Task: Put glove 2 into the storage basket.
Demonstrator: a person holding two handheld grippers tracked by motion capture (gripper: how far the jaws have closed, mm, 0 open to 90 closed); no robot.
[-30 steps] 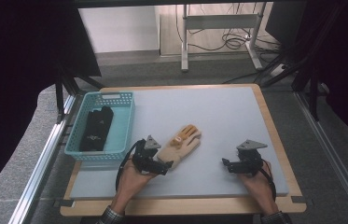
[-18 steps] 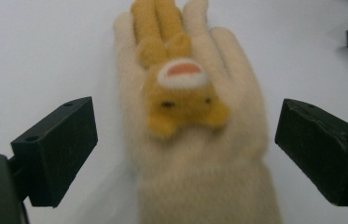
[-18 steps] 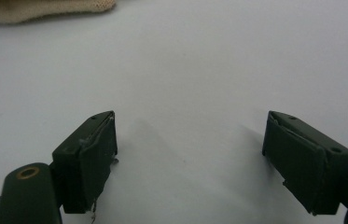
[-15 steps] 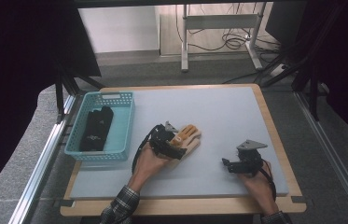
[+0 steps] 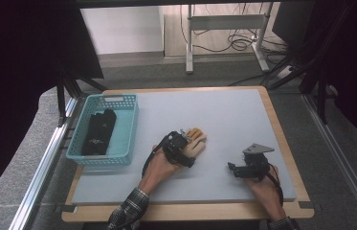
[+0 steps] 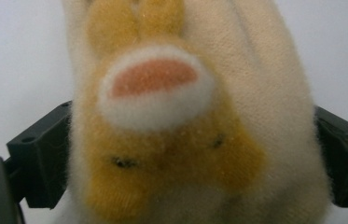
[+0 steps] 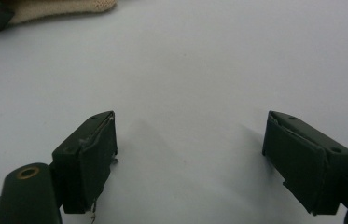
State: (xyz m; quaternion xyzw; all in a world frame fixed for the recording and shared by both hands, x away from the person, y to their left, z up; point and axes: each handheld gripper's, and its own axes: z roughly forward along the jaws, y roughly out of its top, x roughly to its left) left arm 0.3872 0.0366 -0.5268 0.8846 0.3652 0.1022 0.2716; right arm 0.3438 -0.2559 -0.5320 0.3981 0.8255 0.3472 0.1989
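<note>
The left gripper (image 6: 181,154) view reveals its jaws spread around the cream glove (image 6: 199,116); it has advanced. The right gripper (image 7: 190,158) rests released.

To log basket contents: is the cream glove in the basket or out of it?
Out. The cream glove lies on the table mat, right of the blue basket, between the left hand-held gripper jaws.

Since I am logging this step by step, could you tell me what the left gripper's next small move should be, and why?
Probably close the left gripper on the cream glove: its jaws stand on either side of the glove, seemingly not yet pinching it. The teal basket already holds a black glove, so this one likely goes there.
</note>
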